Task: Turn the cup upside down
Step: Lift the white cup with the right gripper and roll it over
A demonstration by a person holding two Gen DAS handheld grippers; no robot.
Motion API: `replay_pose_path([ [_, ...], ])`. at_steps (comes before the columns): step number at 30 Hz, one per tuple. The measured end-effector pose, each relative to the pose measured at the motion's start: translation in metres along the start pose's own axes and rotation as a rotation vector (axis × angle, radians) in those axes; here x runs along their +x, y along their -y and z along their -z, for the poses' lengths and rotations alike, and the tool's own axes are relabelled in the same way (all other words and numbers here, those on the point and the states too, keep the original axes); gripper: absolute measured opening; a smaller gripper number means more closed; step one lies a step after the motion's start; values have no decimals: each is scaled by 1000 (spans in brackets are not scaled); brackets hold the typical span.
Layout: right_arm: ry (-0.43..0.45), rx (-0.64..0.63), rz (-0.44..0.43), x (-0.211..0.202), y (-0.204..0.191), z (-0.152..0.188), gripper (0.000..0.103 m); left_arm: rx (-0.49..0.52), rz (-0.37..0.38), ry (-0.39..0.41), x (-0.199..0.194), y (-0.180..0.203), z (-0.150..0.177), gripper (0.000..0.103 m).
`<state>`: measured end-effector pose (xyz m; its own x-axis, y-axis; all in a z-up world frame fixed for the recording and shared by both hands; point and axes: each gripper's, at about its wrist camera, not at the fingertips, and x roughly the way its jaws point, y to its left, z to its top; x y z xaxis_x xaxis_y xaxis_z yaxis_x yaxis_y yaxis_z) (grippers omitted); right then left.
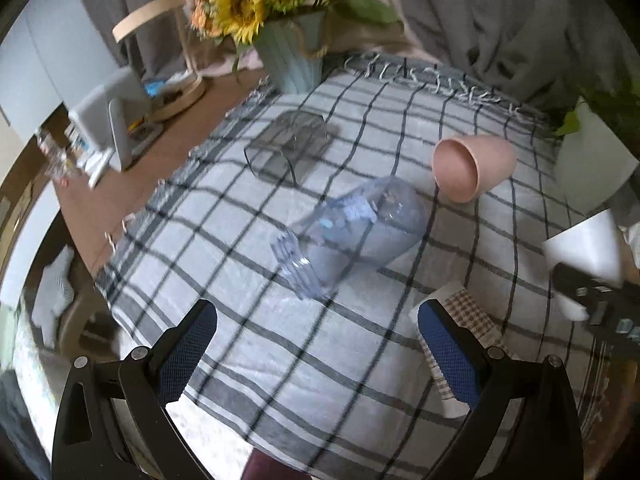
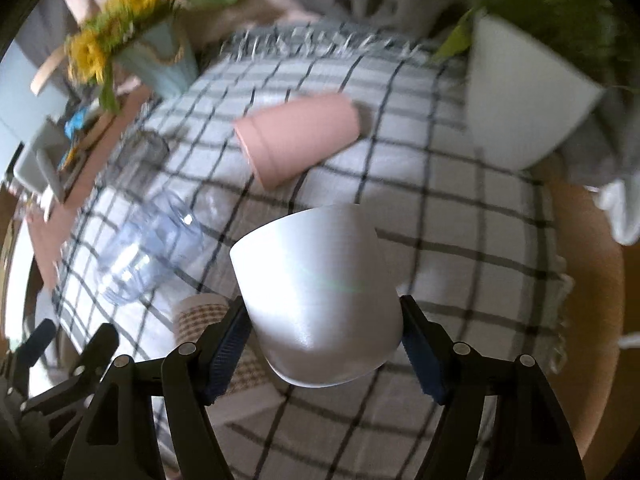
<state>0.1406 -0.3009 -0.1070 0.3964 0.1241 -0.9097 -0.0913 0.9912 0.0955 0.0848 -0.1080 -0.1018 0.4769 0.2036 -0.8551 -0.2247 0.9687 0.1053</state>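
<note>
My right gripper (image 2: 324,332) is shut on a white cup (image 2: 316,292) and holds it above the checked cloth, tilted with its rim toward the far left. The same cup shows at the right edge of the left wrist view (image 1: 588,244). My left gripper (image 1: 316,344) is open and empty above the cloth's near part. A pink cup (image 1: 472,168) lies on its side at the far right; it also shows in the right wrist view (image 2: 298,138). A clear bluish cup (image 1: 352,236) lies on its side in the middle, and shows in the right wrist view (image 2: 148,248).
A checked paper cup (image 1: 460,344) lies by my left gripper's right finger. A dark glass cup (image 1: 286,148) lies at the far left of the cloth. A sunflower vase (image 1: 292,56) stands at the back. A white plant pot (image 2: 524,100) stands at the right. The checked cloth (image 1: 320,380) covers the table.
</note>
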Motion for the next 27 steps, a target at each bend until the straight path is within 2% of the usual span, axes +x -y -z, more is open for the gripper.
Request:
replay_pose_path([
  [4, 75, 65, 22, -37, -14, 12, 73, 38, 38, 15, -1, -25, -3, 103],
  [10, 117, 155, 32, -56, -61, 28, 73, 137, 69, 38, -1, -70, -15, 103],
  [19, 76, 244, -28, -31, -149, 48, 73, 250, 87, 57, 16, -143, -31, 103],
  [27, 27, 273, -80, -3, -215, 51, 73, 257, 65, 9, 40, -205, -36, 103],
])
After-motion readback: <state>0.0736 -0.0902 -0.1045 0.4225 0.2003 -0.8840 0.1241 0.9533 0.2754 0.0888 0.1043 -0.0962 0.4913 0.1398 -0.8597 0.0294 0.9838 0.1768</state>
